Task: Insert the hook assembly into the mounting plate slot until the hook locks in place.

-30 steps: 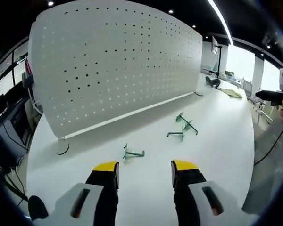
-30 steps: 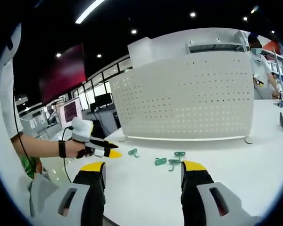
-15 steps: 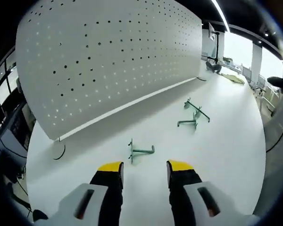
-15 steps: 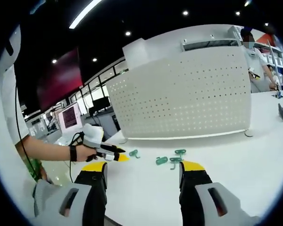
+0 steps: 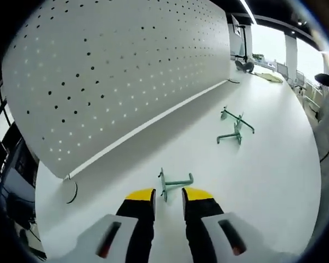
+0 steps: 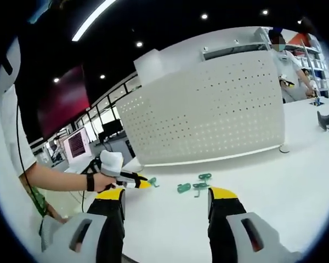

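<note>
Green hook (image 5: 174,182) just ahead of left fingers (image 5: 141,195), narrowly apart | right fingers (image 6: 223,193) wide apart

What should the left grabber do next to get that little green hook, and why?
Probably ease the left gripper forward a little, then close. The nearest green hook lies flat on the white table just beyond its yellow-tipped jaws, which stand narrowly apart and don't hold it yet.

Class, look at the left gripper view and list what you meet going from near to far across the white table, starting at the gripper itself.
left gripper → nearest green hook → pair of green hooks → white pegboard panel
</note>
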A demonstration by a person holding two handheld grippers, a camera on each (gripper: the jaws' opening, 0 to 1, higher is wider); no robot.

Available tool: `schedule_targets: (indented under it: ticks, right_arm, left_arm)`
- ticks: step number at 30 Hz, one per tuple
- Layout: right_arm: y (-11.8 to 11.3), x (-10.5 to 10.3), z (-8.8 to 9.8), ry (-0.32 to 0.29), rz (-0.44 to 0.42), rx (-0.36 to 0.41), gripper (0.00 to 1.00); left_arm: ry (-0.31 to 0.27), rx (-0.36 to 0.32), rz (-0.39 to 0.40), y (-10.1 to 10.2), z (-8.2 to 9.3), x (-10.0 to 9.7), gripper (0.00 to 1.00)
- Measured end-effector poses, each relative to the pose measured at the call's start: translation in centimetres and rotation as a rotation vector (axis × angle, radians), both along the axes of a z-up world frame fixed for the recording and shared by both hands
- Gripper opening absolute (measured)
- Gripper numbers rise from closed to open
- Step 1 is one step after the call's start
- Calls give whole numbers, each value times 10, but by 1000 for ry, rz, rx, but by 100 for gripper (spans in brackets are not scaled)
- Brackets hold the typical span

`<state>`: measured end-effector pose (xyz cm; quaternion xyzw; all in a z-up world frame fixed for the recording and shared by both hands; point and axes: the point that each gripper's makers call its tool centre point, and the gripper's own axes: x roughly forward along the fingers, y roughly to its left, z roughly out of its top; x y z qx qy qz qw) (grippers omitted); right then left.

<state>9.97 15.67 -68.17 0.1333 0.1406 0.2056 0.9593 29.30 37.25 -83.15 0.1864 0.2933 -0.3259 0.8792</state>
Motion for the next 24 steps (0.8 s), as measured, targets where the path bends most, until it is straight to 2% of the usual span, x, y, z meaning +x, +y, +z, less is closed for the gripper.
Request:
schedule_targets:
  ticks: [3, 11, 16, 24]
  right_arm:
    - [1, 0, 1, -3, -1, -7, 61]
    - [-2, -2, 2, -4, -18, 1, 61]
    - [-3, 0, 4, -11, -22, 5, 61]
    - [-2, 1, 4, -16, -21, 6, 61]
  left_arm:
    - [-4, 25, -22, -2, -3, 2, 20]
    - [12, 39, -29, -4, -9, 3, 18]
    - [22, 51, -37, -4, -13, 3, 10]
    - [31, 40, -43, -8, -13, 2, 6]
